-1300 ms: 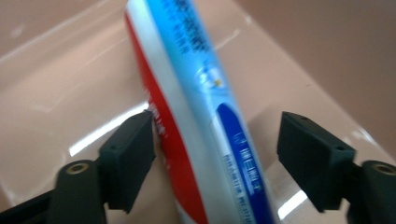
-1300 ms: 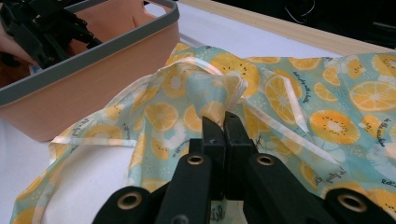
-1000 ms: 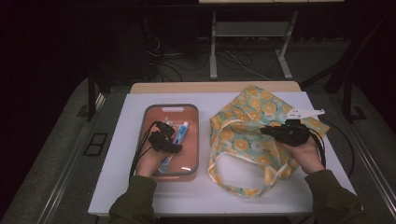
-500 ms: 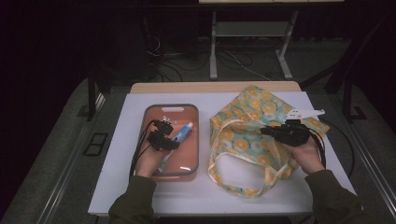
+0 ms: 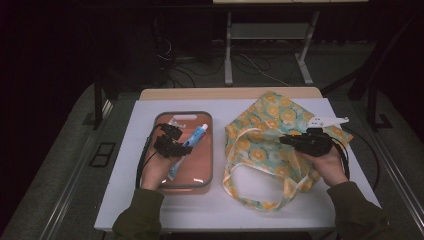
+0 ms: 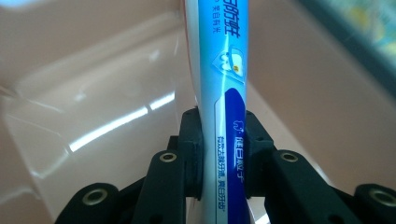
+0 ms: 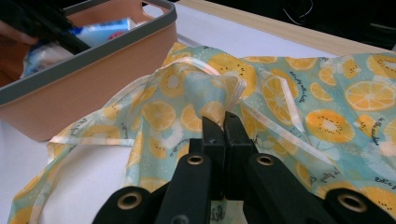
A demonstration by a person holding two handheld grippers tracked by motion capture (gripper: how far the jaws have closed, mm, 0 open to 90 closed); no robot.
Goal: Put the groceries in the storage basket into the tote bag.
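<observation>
Both forearms reach forward over the white table (image 5: 250, 215). The left hand-held gripper (image 5: 172, 142) hovers in the pink tray (image 5: 210, 150), jaws clamped on a blue-and-white toothpaste tube (image 6: 222, 93) that angles upward. The right hand-held gripper (image 7: 219, 123) pinches a fold of the orange-slice patterned cloth bag (image 5: 260, 150) lying beside the tray.

Tray (image 5: 210, 150) on table (image 5: 125, 165), left of centre. Toothpaste tube (image 5: 192, 140) inside tray, between left gripper (image 5: 176, 131) jaws. Fabric bag (image 5: 260, 150) right of tray, touching it, reaching toward right edge. Right gripper (image 5: 286, 140) over bag, clamping fabric fold.
</observation>
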